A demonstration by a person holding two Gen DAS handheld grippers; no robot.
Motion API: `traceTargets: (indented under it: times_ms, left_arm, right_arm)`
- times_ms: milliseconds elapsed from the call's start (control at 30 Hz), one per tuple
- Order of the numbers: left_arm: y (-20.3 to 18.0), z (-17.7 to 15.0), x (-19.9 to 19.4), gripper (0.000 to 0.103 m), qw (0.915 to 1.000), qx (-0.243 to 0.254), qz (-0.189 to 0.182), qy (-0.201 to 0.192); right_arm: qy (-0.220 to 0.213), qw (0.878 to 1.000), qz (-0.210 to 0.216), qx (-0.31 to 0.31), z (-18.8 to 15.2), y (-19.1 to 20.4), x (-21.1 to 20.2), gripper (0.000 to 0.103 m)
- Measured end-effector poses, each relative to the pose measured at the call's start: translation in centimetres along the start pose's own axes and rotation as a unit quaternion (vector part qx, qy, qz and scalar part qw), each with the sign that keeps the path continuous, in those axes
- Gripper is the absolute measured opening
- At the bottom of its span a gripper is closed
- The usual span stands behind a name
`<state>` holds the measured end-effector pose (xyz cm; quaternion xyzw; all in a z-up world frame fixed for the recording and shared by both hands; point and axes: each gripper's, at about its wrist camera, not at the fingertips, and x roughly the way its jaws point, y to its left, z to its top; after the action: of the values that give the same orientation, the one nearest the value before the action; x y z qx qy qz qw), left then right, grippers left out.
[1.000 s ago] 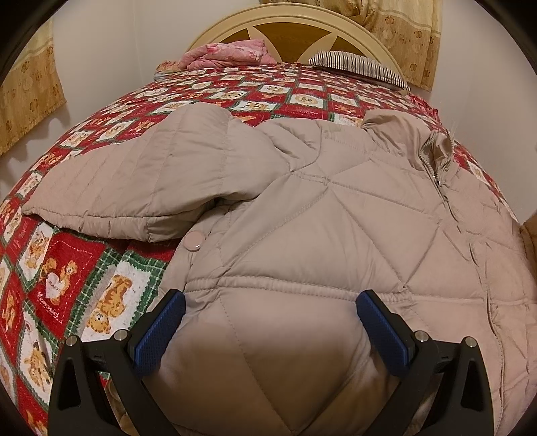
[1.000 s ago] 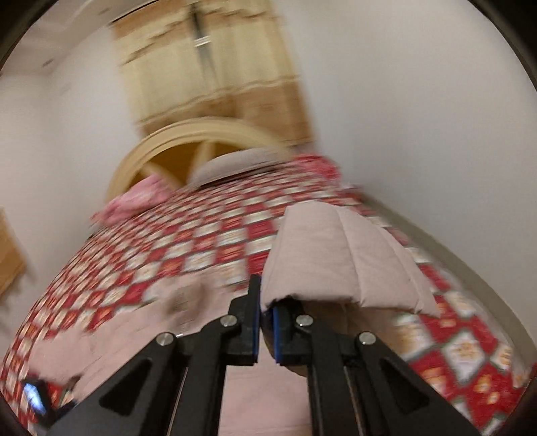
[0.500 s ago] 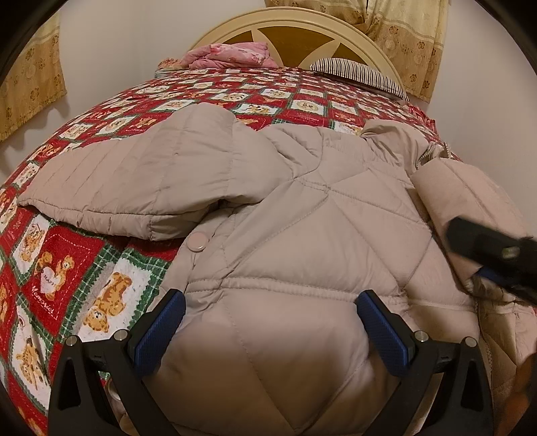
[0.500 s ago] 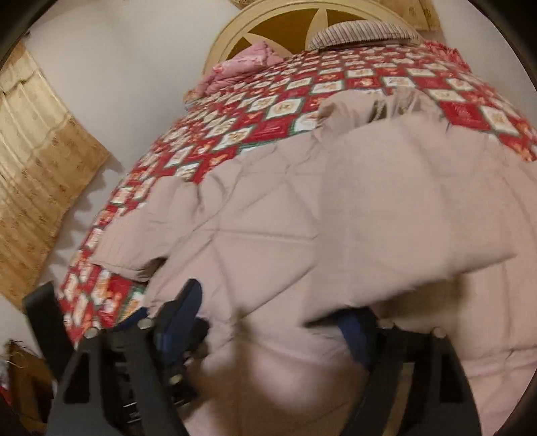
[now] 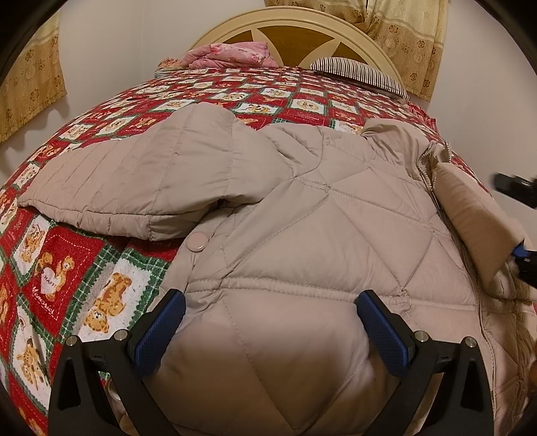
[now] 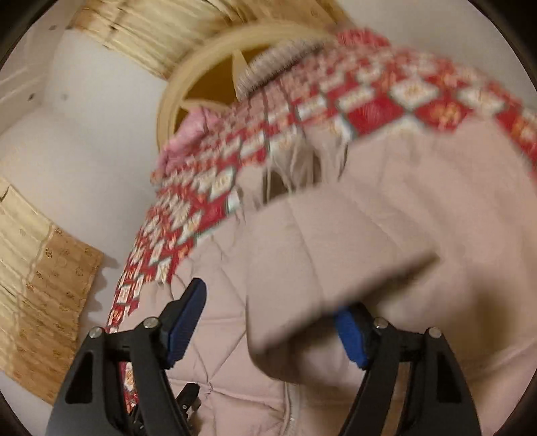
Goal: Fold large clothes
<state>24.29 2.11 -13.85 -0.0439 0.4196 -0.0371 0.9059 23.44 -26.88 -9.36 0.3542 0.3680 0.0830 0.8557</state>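
Moved: right sleeve (image 5: 476,221), a second ago lifted, now lies across the jacket (image 5: 302,234) front.
Left sleeve (image 5: 134,184): still spread on bedspread (image 5: 50,268), unfolded.
Left gripper (image 5: 270,330): jaws apart over hem.
Right gripper (image 6: 268,322): jaws apart, closing slightly, sleeve cuff loose between.

The jacket (image 5: 302,218) lies on the bedspread (image 5: 235,90), pillow (image 5: 359,72) and headboard (image 5: 288,25) behind it.

left wrist: low, close, facing headboard (image 5: 292,25) | right wrist: tilted, blurred | shared: jacket (image 5: 302,218)
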Motion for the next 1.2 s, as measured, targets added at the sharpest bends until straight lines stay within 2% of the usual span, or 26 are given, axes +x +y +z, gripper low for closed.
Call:
traceTargets:
  times_ms: [67,133,267,367,433,533,633,667,700,767,833,900,933,1000,1100,1200]
  left_arm:
    - [0.0,0.0,0.0,0.102,1.0,0.0,0.0,0.0]
    - [0.0,0.0,0.0,0.102,1.0,-0.001,0.0,0.0]
    - [0.0,0.0,0.1,0.102,1.0,-0.003,-0.001,-0.001]
    - [0.1,0.0,0.0,0.102,1.0,-0.004,-0.002,-0.001]
    - [0.1,0.0,0.0,0.102,1.0,-0.005,-0.002,-0.001]
    - [0.1,0.0,0.0,0.102,1.0,-0.005,-0.003,-0.001]
    - [0.2,0.0,-0.1,0.102,0.9999,-0.009,-0.007,-0.004]
    - [0.2,0.0,-0.2,0.102,0.9999,-0.01,-0.008,-0.005]
    - [0.2,0.0,-0.2,0.102,0.9999,-0.011,-0.008,-0.006]
    - [0.2,-0.1,-0.3,0.102,0.9999,-0.011,-0.009,-0.008]
    - [0.1,-0.1,-0.3,0.102,0.9999,-0.011,-0.007,-0.008]
    - [0.1,0.0,-0.3,0.102,0.9999,-0.009,-0.005,-0.007]
    - [0.0,0.0,-0.2,0.102,0.9999,-0.008,-0.004,-0.006]
    - [0.0,0.0,-0.2,0.102,1.0,-0.006,-0.003,-0.006]
    - [0.0,0.0,-0.3,0.102,0.9999,-0.009,-0.006,-0.005]
    - [0.5,0.1,-1.1,0.102,0.9997,-0.013,-0.02,-0.002]
  right_arm:
    - [0.011,1.0,0.013,-0.022,-0.5,2.3,1.5,0.077]
    - [0.028,0.995,0.016,-0.098,-1.6,7.0,2.9,0.077]
    - [0.069,0.97,0.02,-0.232,-3.9,14.9,4.3,0.08]
    - [0.083,0.958,0.057,-0.27,-5.2,17.8,4.1,0.079]
    - [0.076,0.954,0.057,-0.285,-5.8,18.3,3.4,0.079]
    - [0.025,0.962,0.018,-0.269,-5.0,16.2,1.6,0.078]
    - [-0.04,0.975,-0.053,-0.212,-2.5,11.1,-1.1,0.064]
    - [-0.056,0.975,-0.083,-0.197,-1.8,9.4,-1.9,0.055]
    - [-0.072,0.972,-0.127,-0.184,-1.0,7.2,-2.7,0.045]
    - [-0.088,0.963,-0.197,-0.164,0.0,3.9,-3.8,0.031]
    - [-0.101,0.955,-0.242,-0.137,0.7,0.1,-4.9,0.031]
    - [-0.091,0.948,-0.281,-0.119,0.8,-3.3,-4.7,0.033]
    - [-0.078,0.946,-0.299,-0.098,0.6,-5.8,-4.1,0.029]
    - [-0.071,0.955,-0.283,-0.06,-0.2,-9.1,-3.2,0.029]
    - [-0.084,0.96,-0.264,-0.049,0.0,-9.5,-3.6,0.031]
    - [-0.079,0.957,-0.27,-0.078,0.0,-8.4,-2.9,0.048]
